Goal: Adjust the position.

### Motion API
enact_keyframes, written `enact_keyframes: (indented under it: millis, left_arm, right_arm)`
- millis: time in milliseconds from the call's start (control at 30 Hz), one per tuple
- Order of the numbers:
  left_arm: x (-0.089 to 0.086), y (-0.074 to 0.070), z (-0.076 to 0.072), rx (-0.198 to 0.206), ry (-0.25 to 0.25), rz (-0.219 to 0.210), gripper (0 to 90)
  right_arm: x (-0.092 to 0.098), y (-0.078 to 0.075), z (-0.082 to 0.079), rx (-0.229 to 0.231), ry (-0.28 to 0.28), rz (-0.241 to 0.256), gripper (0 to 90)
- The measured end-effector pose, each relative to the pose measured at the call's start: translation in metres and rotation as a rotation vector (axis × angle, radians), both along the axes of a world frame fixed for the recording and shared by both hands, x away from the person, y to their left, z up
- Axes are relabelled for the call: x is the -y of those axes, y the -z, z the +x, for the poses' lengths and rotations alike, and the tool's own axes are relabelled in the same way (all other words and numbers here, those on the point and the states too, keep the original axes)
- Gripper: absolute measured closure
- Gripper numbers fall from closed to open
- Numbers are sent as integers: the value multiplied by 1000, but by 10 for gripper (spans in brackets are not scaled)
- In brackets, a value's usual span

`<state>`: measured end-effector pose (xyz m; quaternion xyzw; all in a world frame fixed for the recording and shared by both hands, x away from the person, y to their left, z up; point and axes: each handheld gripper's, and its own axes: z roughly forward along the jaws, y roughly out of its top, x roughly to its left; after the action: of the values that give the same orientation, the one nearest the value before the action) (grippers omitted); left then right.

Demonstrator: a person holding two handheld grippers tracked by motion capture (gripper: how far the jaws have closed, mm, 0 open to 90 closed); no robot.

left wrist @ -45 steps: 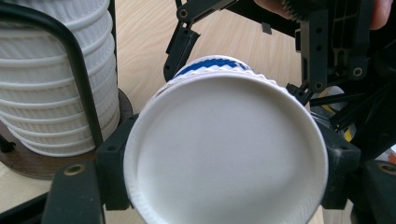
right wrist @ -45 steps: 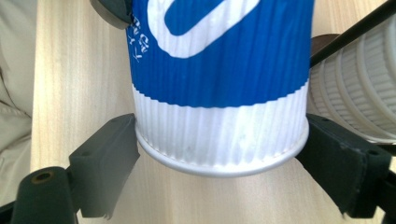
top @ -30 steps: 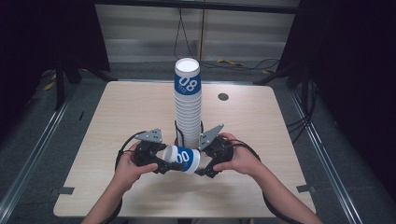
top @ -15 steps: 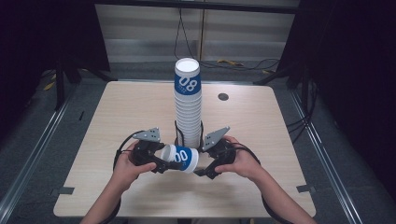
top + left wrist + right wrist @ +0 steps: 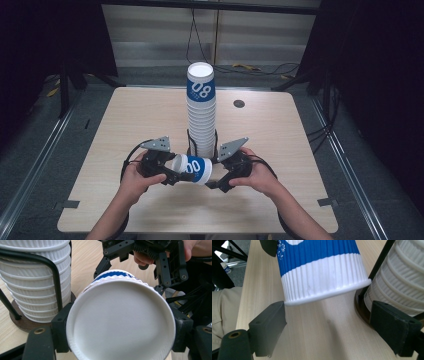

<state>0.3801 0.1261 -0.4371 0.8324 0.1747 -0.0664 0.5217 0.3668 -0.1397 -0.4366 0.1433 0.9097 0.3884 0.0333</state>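
**A:** So where's the cup (image 5: 193, 168) at? Looks like it's lying sideways near the table's (image 5: 300, 200) front edge, just in front of the tall stack (image 5: 201, 115) in its wire holder.

**B:** Yep, long axis runs left-right. Left gripper (image 5: 172, 176) is clamped on its base end; in the left gripper view 1 jaw sits on each side of the cup's flat bottom. Rim points at the right gripper (image 5: 216, 184).

**A:** And that 1?

**B:** Jaws spread wide, nothing held, rim just ahead of them. I'd guess the right hand is nearest to take the rim end.
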Motion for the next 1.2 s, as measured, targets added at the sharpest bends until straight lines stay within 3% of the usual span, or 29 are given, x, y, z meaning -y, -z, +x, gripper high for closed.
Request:
enact_keyframes:
  millis: [167, 1200]
  left_arm:
    - [1, 1, 0, -1, 1, 2, 257]
    - [5, 6, -1, -30, 34, -12, 260]
  right_arm:
    - [-3, 0, 0, 1, 3, 26, 130]
    - [-3, 1, 0, 8, -13, 42, 101]
